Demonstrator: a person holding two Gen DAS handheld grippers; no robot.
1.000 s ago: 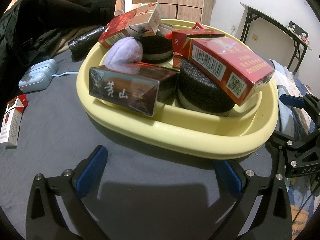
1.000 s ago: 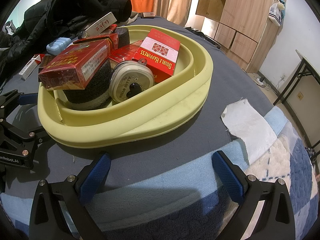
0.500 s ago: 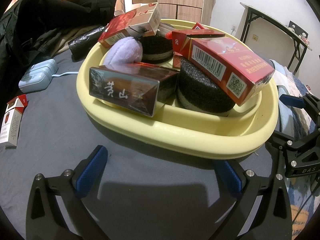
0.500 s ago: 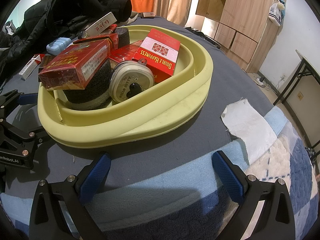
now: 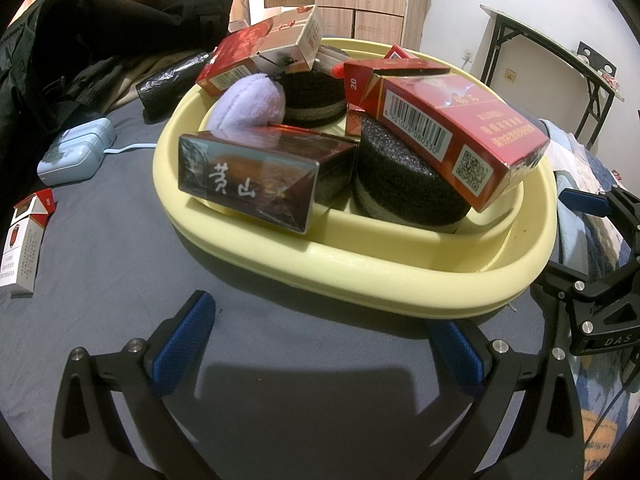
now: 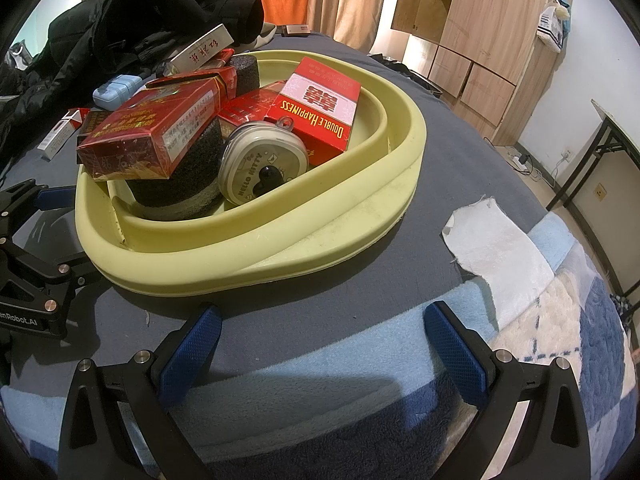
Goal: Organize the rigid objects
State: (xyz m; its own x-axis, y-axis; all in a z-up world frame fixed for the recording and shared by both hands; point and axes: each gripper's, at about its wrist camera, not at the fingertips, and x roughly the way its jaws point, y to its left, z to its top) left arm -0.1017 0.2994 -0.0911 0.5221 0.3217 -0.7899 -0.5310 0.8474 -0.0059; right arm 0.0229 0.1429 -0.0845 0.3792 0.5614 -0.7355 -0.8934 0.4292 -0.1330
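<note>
Two empty claws, left claw (image 5: 316,344) and right claw (image 6: 320,344), sit spread wide low in frame before the packed yellow basin (image 5: 400,272) at centre; judged next: fetch the stray white cigarette pack (image 5: 22,248) far left, gripping its flat sides squarely.

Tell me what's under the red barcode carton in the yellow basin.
The red barcode carton rests tilted on a black foam cylinder inside the yellow basin. The cylinder's top face and whatever lies behind it are covered.
</note>
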